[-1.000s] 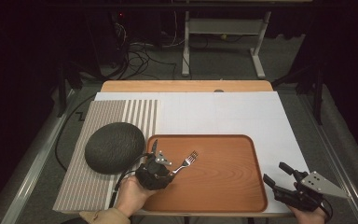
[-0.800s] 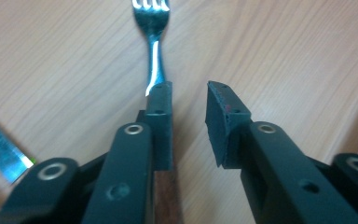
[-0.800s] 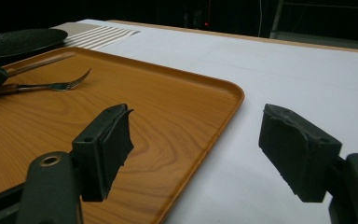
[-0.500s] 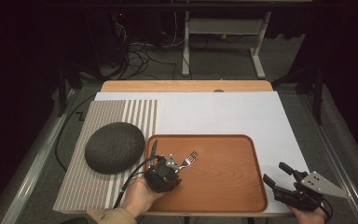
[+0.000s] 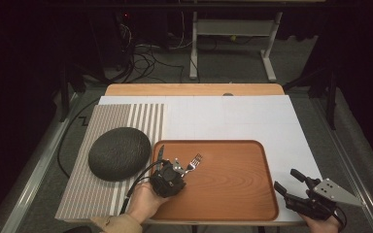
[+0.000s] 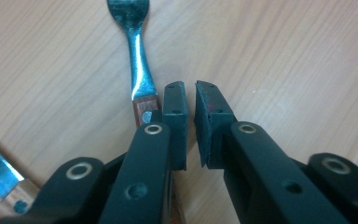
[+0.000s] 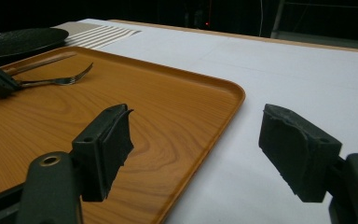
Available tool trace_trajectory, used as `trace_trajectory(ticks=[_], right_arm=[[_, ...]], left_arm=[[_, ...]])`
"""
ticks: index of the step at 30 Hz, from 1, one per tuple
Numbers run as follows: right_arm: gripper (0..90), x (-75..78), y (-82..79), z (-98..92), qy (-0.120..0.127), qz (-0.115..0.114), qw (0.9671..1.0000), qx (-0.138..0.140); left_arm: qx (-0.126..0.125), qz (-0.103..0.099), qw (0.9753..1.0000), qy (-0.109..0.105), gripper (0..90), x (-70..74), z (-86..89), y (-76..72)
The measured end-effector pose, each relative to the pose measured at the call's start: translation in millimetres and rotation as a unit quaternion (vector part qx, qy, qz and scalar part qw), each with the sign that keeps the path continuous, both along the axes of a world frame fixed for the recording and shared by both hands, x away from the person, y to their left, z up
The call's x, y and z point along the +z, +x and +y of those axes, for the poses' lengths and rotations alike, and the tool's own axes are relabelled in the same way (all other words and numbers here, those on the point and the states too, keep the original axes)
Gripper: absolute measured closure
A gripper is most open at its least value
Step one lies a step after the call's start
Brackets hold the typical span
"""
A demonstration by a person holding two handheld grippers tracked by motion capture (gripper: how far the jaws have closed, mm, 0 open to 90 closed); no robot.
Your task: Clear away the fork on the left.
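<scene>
Left hand (image 5: pixel 143 204): seen in the high view at the near edge of the worktop, wrist low, the left tool (image 5: pixel 172 171) pointed forward and down onto the wooden tray (image 5: pixel 233 194).
Left tool state: in the left gripper view the jaws are nearly closed, a thin gap left between the pads; nothing is gripped between them.
Fork (image 6: pixel 139 60): laid flat on the tray, tines away from the person; its wood-clad handle end is seen just beside the left jaw, outside the gap.
Knife (image 6: pixel 0 172): a second piece of cutlery is glimpsed at the lower left of the left gripper view, beside the fork.
Right hand (image 5: pixel 323 222): held at the near right corner of the worktop, off the tray.
Right tool (image 5: pixel 291 183): jaws spread wide, nothing held, hovering over the white sheet (image 5: pixel 281 126) and the tray's right rim.
Surroundings: a dark round dish (image 5: pixel 119 153) is set on a striped mat (image 5: pixel 111 116), left of the tray.
Right gripper view: fork and left tool are seen far off at the left.
</scene>
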State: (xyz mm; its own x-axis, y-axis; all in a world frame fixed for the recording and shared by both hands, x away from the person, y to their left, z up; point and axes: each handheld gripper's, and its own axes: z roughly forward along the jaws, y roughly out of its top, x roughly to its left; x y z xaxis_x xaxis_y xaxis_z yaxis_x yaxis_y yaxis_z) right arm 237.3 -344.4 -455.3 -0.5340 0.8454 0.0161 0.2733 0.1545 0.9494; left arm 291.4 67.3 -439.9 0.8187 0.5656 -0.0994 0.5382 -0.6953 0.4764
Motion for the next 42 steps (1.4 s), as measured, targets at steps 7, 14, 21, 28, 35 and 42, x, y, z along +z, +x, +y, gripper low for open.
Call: trace_trajectory(ticks=[7,14,21,28,35,42], right_arm=[[25.7,-0.1,-0.2,0.2,0.000,0.001,1.0000,0.001],[25.6,-0.1,-0.3,0.1,0.000,0.002,1.0000,0.001],[25.6,-0.1,-0.4,0.0,0.000,0.002,1.0000,0.001],[25.7,-0.3,-0.1,0.4,-0.001,0.003,1.0000,0.001],[25.6,-0.5,0.3,0.4,-0.002,0.003,1.0000,0.001],[25.7,-0.6,0.4,0.4,-0.002,0.003,1.0000,0.001]], left_arm=[[0.007,-0.005,0.9999,0.012,79.2,-3.6,0.4,4.3],[0.018,-0.009,0.9997,0.015,79.2,-3.5,5.4,8.8],[0.037,-0.009,0.9992,0.012,79.3,-4.1,15.3,13.8],[0.050,-0.011,0.9986,0.016,79.2,-4.1,25.9,16.4],[0.055,-0.011,0.9982,0.018,78.6,-4.2,32.0,17.7],[0.061,-0.012,0.9979,0.017,78.1,-4.5,35.9,18.2]])
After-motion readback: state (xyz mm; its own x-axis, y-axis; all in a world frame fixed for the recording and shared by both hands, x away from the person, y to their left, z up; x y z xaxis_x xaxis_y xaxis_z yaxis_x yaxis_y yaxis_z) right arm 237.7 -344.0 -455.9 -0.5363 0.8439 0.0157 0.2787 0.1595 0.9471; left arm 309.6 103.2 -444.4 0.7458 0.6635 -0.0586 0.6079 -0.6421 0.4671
